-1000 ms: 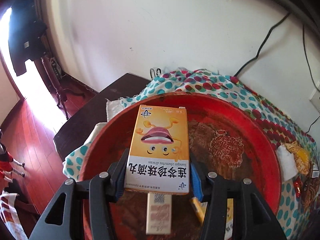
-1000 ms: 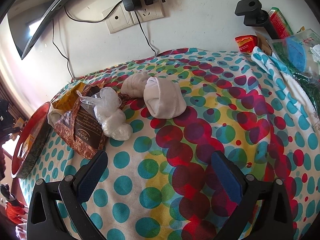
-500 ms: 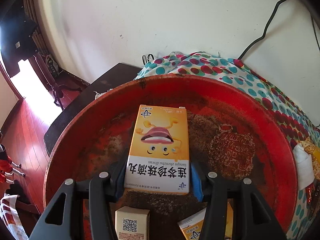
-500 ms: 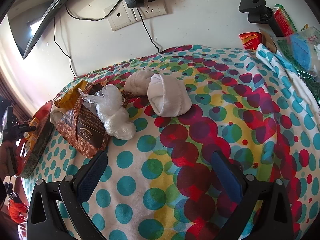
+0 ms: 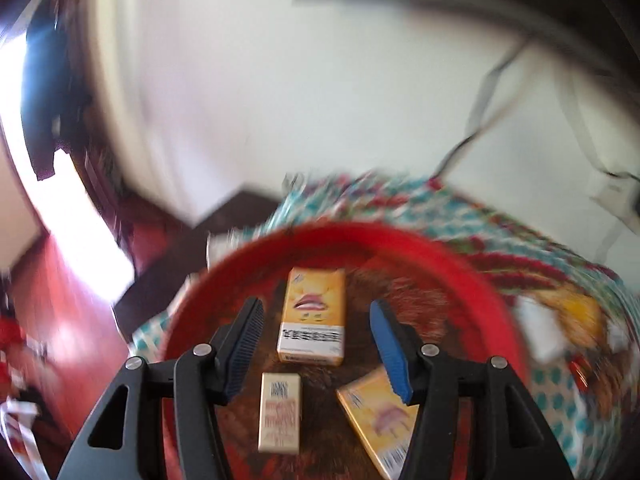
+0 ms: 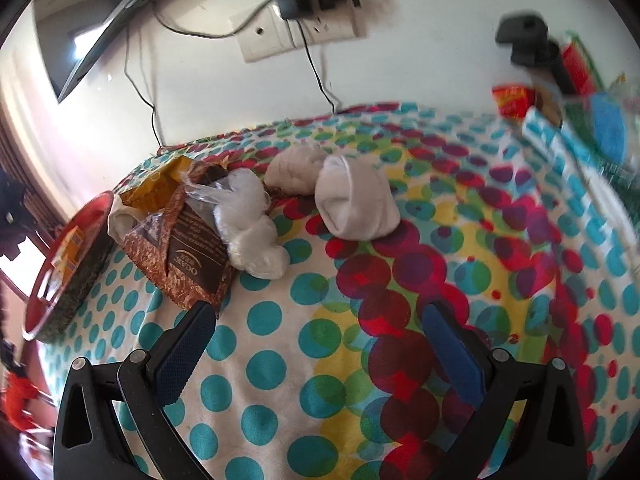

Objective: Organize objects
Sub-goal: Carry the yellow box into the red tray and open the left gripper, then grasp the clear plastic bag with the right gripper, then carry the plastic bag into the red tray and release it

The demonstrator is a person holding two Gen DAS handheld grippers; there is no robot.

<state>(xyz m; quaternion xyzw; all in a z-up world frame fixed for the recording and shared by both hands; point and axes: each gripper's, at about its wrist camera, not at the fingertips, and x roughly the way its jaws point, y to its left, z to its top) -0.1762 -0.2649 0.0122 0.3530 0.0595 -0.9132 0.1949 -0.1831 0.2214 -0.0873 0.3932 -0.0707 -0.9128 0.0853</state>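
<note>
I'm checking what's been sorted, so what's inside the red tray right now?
The red tray holds three boxes: a yellow box, a small pale box and another yellow box, partly covered by a finger.

Left tongs [image 5: 316,344]: jaws parted, just been opening, nothing pressed between the pads.
Yellow box [image 5: 313,316]: flat in the red tray [image 5: 472,276], beyond the pads, free of them.
Cream box [image 5: 279,418]: nearer, beside an orange box [image 5: 376,420].
Spotted cloth [image 5: 500,232]: under the tray.
View: blurred.
</note>
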